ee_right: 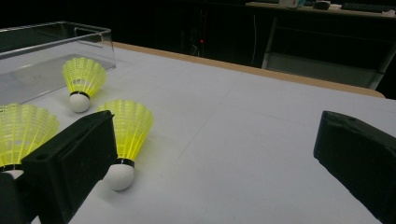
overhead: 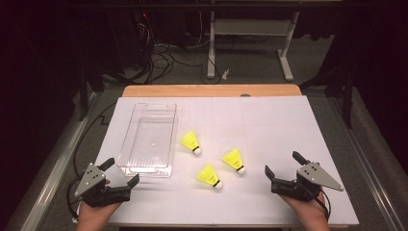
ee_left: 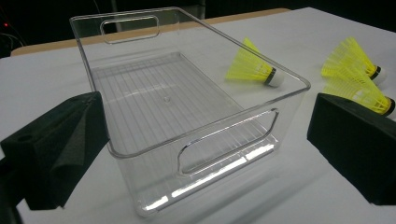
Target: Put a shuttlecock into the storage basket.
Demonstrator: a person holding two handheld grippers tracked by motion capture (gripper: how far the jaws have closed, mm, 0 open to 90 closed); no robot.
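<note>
Both tools, left (overhead: 119,173) and right (overhead: 280,163), gape beside the empty clear bin (overhead: 147,139); three shuttlecocks (overhead: 210,176) lie outside.

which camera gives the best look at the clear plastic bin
The left gripper view: the clear bin sits close between the jaws, its handle cutouts plain. The high view shows its whole outline, smaller; the right gripper view catches one corner.

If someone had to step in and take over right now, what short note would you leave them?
Left gripper: open, holding nothing, at the near end of the clear bin.
Right gripper: open, holding nothing, just right of the shuttlecocks.
Three yellow shuttlecocks lie on the white table, right of the bin: far one, right one, near one.
Done: nothing; the bin is empty.
Left: probably putting all three into the bin; the right one is nearest the right gripper.
</note>
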